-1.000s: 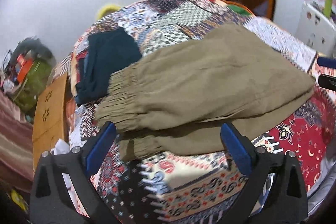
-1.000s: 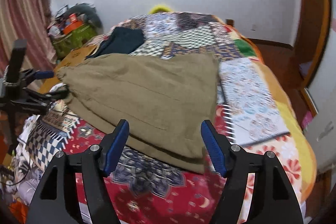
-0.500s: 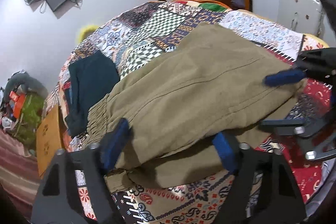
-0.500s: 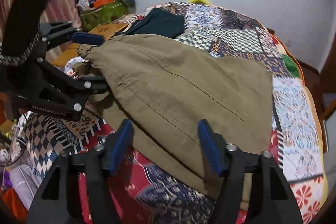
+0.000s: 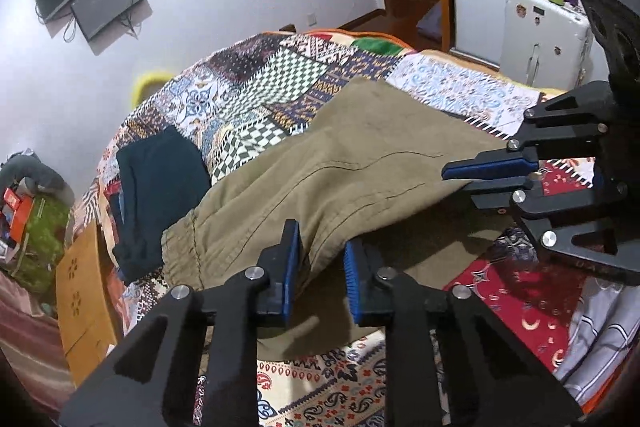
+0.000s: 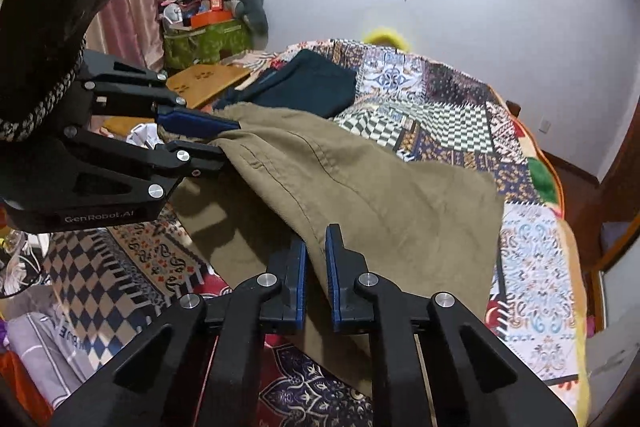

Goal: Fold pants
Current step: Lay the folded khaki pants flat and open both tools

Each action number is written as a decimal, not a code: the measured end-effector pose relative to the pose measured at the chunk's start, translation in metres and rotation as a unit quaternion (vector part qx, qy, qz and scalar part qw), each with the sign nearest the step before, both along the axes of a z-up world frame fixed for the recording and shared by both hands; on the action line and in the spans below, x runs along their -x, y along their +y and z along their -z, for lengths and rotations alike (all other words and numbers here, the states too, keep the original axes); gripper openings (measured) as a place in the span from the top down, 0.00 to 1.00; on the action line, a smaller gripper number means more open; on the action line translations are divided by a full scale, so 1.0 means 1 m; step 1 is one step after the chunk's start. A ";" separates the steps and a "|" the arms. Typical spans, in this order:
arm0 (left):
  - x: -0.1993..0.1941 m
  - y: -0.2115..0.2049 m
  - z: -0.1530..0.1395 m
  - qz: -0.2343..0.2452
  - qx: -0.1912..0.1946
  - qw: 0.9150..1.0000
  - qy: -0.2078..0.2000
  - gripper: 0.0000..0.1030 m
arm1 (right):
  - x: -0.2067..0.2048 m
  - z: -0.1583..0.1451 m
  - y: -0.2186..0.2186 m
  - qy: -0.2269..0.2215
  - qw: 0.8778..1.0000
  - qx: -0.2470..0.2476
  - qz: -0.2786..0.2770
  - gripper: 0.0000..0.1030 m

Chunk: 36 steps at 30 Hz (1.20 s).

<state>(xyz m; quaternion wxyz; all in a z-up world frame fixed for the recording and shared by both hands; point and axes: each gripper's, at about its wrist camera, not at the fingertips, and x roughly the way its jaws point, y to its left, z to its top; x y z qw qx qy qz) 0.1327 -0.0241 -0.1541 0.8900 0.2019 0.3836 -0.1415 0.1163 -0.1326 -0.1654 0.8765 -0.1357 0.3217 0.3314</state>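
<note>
- Both pairs of jaws, wide apart a second ago with the pants lying flat ahead of them, have just been closing, and each now has cloth between its pads.
- Left gripper [image 5: 320, 259]: blue pads drawn in on the near edge of the olive pants [image 5: 340, 167], at the gathered cuff end. A fold of cloth sits between the pads; from the right wrist view it looks pinched there.
- Right gripper [image 6: 316, 259]: jaws nearly together, clamped on the near edge of the pants [image 6: 380, 195] at the wider end.
- Top layer of the pants is lifted off the quilt [image 5: 280, 75] along the edge the two grippers hold, with a shadowed gap beneath; the lower layer of cloth lies flat on the quilt under it.
- Pants span between the two grippers, sagging slightly in the middle, and slope down to the quilt on the far side.
- Each gripper shows in the other's view, at opposite ends of the same edge: right gripper [image 5: 492, 171], left gripper [image 6: 216, 135].
- Dark folded garment [image 5: 156, 195] lies on the quilt just beyond the cuff end of the pants, touching or nearly so; I cannot tell which.
- Wooden board [image 5: 80, 287] sits past that garment at the quilt's edge.
- White suitcase [image 5: 544, 35] stands beyond the quilt's far side.
</note>
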 end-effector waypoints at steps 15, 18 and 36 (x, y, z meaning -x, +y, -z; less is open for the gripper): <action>0.015 0.011 0.025 -0.028 0.049 0.996 0.070 0.72 | 0.012 0.030 -0.003 0.058 0.998 -0.012 -0.002 0.89; 0.019 0.018 0.023 -0.041 0.059 0.995 0.076 0.62 | 0.013 0.034 -0.004 0.061 0.998 -0.011 0.003 0.88; -0.008 0.112 -0.013 -0.184 0.148 0.971 0.043 0.22 | -0.002 -0.004 -0.022 0.077 0.992 -0.093 0.046 0.67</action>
